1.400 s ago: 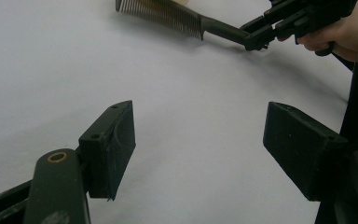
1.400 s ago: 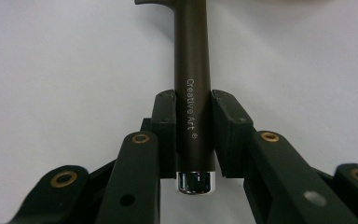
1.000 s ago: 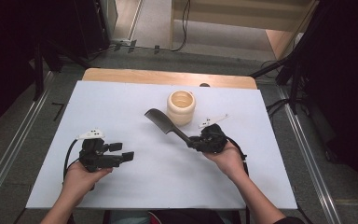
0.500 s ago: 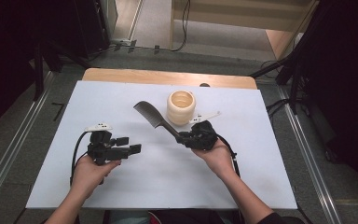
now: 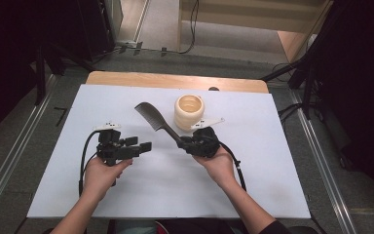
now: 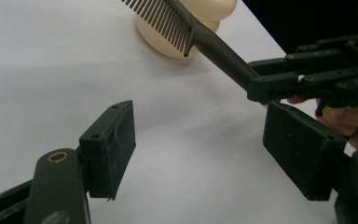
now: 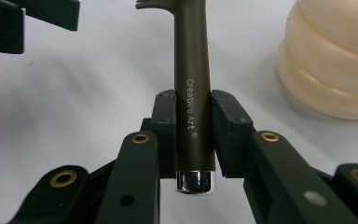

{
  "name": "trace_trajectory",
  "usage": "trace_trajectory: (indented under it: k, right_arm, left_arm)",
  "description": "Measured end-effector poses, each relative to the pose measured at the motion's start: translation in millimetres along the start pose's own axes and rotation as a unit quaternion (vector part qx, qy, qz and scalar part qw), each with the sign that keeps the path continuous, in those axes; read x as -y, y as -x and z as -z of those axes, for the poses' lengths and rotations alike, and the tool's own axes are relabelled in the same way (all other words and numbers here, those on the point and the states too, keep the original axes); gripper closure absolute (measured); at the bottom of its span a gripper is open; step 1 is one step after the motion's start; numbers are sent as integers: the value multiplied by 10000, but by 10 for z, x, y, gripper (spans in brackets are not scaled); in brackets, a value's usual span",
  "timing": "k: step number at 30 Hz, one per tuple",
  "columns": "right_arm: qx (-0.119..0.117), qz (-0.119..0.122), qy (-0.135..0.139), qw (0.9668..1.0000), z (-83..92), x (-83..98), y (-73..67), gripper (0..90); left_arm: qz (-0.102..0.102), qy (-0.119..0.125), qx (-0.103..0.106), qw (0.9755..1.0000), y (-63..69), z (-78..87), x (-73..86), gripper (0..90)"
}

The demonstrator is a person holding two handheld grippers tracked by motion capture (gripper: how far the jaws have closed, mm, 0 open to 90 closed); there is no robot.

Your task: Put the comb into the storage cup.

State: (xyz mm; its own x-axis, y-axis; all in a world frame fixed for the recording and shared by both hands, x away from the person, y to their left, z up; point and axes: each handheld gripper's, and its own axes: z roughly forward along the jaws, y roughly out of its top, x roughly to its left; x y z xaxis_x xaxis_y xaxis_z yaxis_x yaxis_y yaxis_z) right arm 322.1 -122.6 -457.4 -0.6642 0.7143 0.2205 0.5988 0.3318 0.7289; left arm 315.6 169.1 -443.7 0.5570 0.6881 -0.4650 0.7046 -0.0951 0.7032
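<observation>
White sheeting covers the tabletop (image 5: 272, 185), with a strip of bare wood along its far edge and dark floor and cables beyond. Near the middle of the frame the right tongs (image 7: 193, 133) are clamped on the round handle of a dark comb (image 5: 157, 120), gripping it close to its chromed end cap so that nearly the whole length sticks out free. That looks deliberate: the toothed head reaches up and left in the high view, clear of the sheet, where another tool could get at it. Just right of the comb stands a cream ribbed cup (image 5: 189, 111), upright and open at the top; whether the comb touches it I cannot tell, though in the left gripper view the teeth cross in front of it. The left tongs (image 6: 198, 147), at the lower left of centre in the high view, stand wide apart and hold nothing, pointed toward the comb's handle. My guess is a handover is being lined up, or a drop into the cup.
</observation>
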Motion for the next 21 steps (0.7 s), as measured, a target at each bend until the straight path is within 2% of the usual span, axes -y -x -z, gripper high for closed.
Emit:
trace_trajectory:
  k: [5,10,13,21]
  right_arm:
    - [72,-94,101,9999,-49,-13,-46,704]
    - [148,-87,153,9997,-91,-13,-95,704]
    - [155,-81,224,9996,-104,-23,-130,704]
    - [108,-167,358,9992,-157,-35,-194,704]
  left_arm:
    - [206,158,-45,9997,12,-60,-61,278]
    - [267,224,-81,9994,17,-111,-81,278]
    - [296,254,-90,9992,17,-125,-86,278]
    - [533,483,-71,9974,23,-184,-117,295]
